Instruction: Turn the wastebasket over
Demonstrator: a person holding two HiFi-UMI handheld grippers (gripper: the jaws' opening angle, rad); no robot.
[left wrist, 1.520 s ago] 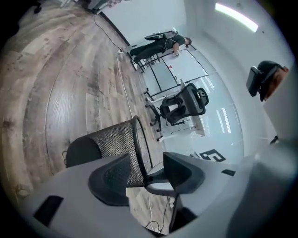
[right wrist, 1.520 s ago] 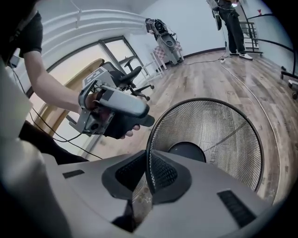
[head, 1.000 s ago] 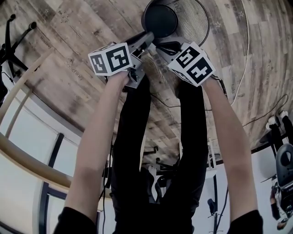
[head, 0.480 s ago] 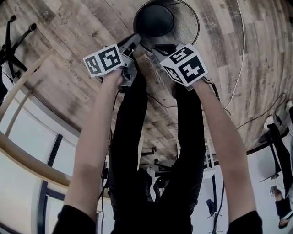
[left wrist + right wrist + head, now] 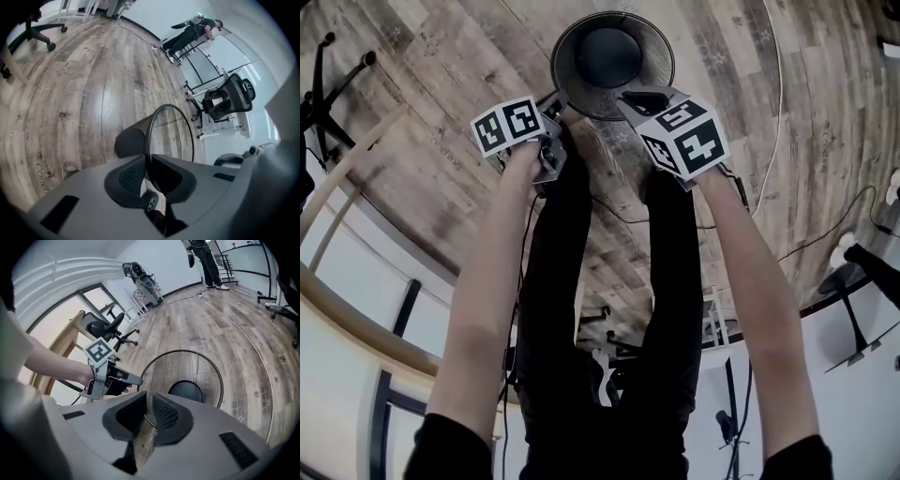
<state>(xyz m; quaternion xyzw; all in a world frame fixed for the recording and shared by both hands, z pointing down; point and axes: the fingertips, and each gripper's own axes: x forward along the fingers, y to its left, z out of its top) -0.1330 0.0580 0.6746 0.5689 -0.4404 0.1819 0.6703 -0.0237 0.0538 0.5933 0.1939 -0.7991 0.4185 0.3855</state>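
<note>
Black mesh wastebasket (image 5: 652,42) at top centre of the head view, mouth facing the camera, solid dark bottom visible through the opening, wood floor (image 5: 441,84) showing through the mesh. Left gripper (image 5: 555,105) sits at the rim's lower left, right gripper (image 5: 637,97) at the rim's lower right, both on the near edge and close together. Marker cubes (image 5: 508,127) are just below the basket, with bare forearms running down to the bottom of the frame. Left gripper view: jaws narrow, thin wire rim passing straight between the pads (image 5: 133,174), clamped on it. From there the basket looks tilted, body off to the left and open mouth to the right. Right gripper view: jaws also narrow, a slim gap with the rim running into it, gripping the rim. The basket's inside and round bottom fill mid-frame above the jaws, and the other gripper nips the rim at centre left. Cannot tell whether the basket touches the floor. The wearer's legs in black trousers (image 5: 581,328) fill the lower centre of the head view. A cable (image 5: 778,112) curves across the floor at upper right. An office chair (image 5: 227,96) is at right in the left gripper view. A person (image 5: 206,258) stands at the top of the right gripper view, well apart.
</note>
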